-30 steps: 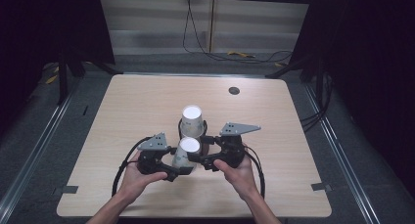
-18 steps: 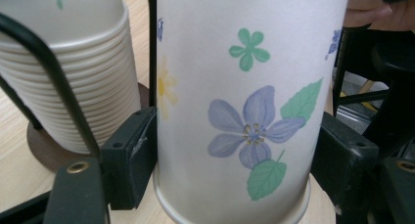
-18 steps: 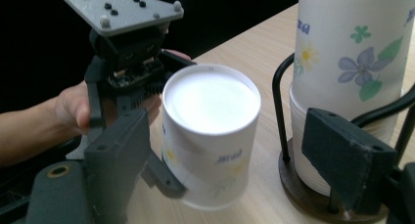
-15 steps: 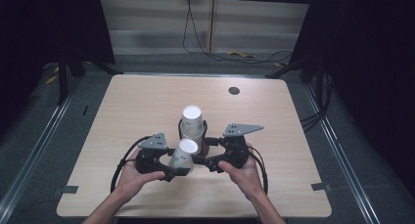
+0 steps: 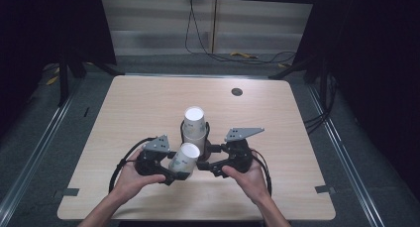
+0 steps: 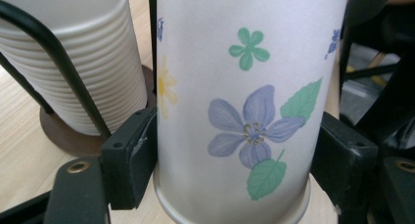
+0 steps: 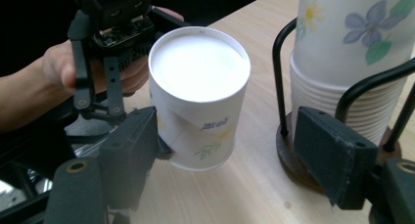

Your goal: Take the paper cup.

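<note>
My left gripper [image 5: 184, 173] clamps flowered paper cup [image 5: 184, 157] above table [image 5: 124, 108], beside cup stack [image 5: 194, 123] in wire holder. My right gripper [image 5: 205, 162] jaws just closing, apart, cup edge near one pad.

Light wooden table top [image 5: 124, 118] with rounded corners — a small dark round grommet [image 5: 236, 92] near its far edge. Grey tape tabs [image 5: 323, 189] at the near corners. Dark carpeted floor [image 5: 346, 133] around, black cables [image 5: 198, 38] plus yellow bits [image 5: 242, 55] behind — pale wall panel [image 5: 158, 24].
</note>
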### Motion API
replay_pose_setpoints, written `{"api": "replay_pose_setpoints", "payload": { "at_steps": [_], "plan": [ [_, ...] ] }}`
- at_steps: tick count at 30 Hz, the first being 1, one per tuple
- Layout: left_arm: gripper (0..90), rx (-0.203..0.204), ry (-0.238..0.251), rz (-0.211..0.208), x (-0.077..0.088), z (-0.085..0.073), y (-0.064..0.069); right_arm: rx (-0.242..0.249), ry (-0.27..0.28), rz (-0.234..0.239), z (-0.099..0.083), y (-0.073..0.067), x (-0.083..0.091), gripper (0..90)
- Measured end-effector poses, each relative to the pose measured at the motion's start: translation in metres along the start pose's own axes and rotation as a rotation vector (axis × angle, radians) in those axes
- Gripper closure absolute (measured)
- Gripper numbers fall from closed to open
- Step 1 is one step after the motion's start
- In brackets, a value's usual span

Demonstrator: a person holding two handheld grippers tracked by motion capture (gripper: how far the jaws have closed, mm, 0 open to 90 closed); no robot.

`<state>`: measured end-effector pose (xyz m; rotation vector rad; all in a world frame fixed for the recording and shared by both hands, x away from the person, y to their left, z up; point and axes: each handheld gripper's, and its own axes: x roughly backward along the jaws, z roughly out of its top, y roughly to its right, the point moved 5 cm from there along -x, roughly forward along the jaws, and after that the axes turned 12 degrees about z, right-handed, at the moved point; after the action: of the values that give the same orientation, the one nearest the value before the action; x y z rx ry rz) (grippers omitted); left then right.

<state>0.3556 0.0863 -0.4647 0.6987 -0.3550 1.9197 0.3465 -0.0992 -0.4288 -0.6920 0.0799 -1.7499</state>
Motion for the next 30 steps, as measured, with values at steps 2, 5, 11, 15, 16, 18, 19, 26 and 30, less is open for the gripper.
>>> {"api": "replay_pose_setpoints", "payload": {
  "at_steps": [2, 5, 11, 15, 16, 18, 19, 26, 30],
  "plan": [
    [26.1, -0.006, -0.012, 0.009, -0.001, 0.000, 0.000, -0.001, -0.007, 0.002, -0.001, 0.000, 0.000, 24.9],
    [26.4, 0.003, -0.050, 0.032, -0.003, -0.001, -0.003, 0.001, -0.030, 0.013, -0.003, 0.000, 0.001, 24.6],
    [26.4, -0.031, -0.076, 0.030, -0.007, 0.001, -0.001, -0.004, -0.075, 0.018, -0.005, 0.001, 0.000, 23.9],
    [26.4, -0.069, -0.109, 0.040, -0.007, 0.002, 0.000, -0.007, -0.114, 0.021, -0.007, 0.001, -0.002, 22.7],
    [26.4, -0.071, -0.110, 0.041, -0.007, 0.002, 0.000, -0.008, -0.128, 0.019, -0.007, 0.001, -0.003, 21.7],
    [26.4, -0.096, -0.124, 0.045, -0.007, 0.004, 0.001, -0.011, -0.151, 0.028, -0.008, 0.001, -0.003, 19.5],
    [26.3, -0.097, -0.124, 0.047, -0.008, 0.004, 0.002, -0.014, -0.174, 0.029, -0.010, 0.002, -0.004, 18.5],
    [26.3, -0.149, -0.166, 0.054, -0.011, 0.004, 0.006, -0.019, -0.234, 0.004, -0.012, 0.004, -0.007, 16.7],
    [26.2, -0.186, -0.181, 0.066, -0.013, 0.004, 0.007, -0.024, -0.283, -0.004, -0.012, 0.004, -0.008, 16.5]
  ]
}}
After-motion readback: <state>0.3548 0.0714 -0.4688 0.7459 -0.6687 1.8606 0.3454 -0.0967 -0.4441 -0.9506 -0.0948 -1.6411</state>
